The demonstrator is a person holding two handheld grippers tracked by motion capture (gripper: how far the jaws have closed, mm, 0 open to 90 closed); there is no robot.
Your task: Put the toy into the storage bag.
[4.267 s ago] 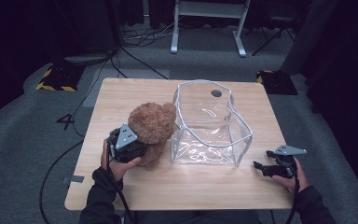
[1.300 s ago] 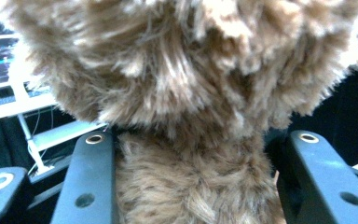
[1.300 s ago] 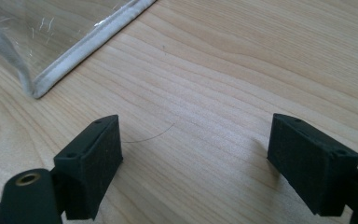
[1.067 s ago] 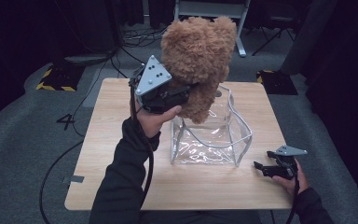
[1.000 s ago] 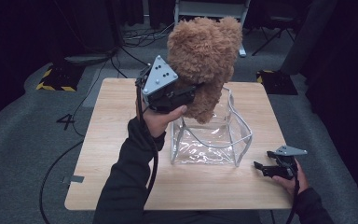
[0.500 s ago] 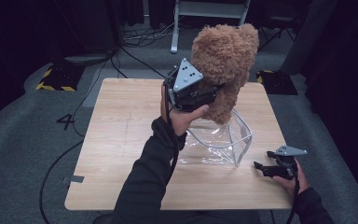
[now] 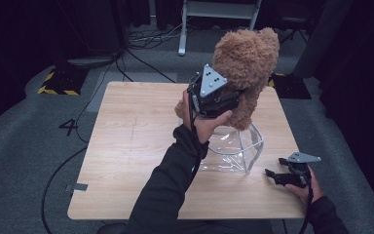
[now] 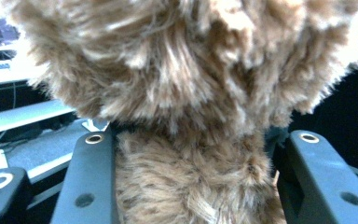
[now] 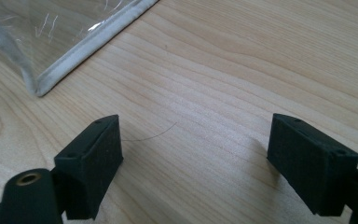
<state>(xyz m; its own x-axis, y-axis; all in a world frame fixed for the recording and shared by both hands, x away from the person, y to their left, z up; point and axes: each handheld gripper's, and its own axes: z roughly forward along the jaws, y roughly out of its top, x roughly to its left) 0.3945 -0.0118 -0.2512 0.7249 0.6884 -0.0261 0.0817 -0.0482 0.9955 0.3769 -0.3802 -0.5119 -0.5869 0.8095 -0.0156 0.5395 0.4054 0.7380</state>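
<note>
A fluffy brown teddy bear (image 7: 246,63) hangs in the air above a clear plastic bag-like container (image 7: 238,146) that stands open on the wooden table (image 7: 126,136). My left gripper (image 7: 231,100) is shut on the bear's body; in the left gripper view the fur (image 8: 191,93) bulges between the two black jaws of my left gripper (image 8: 198,154). My right gripper (image 7: 271,176) rests low on the table to the right of the container, jaws open and pointing at it. In the right gripper view nothing lies between the open jaws of my right gripper (image 9: 196,149), and the container's white-edged corner (image 9: 51,56) lies ahead at the upper left.
The bare left half of the table lies beside my left arm. Cables (image 7: 141,53) and a white metal frame (image 7: 214,9) stand on the grey floor behind the table. A yellow-black striped block (image 7: 58,85) sits on the floor at the far left.
My left hand has carried the bear to the right and a little lower, from the container's left side to above its opening. The right gripper has stayed put.
</note>
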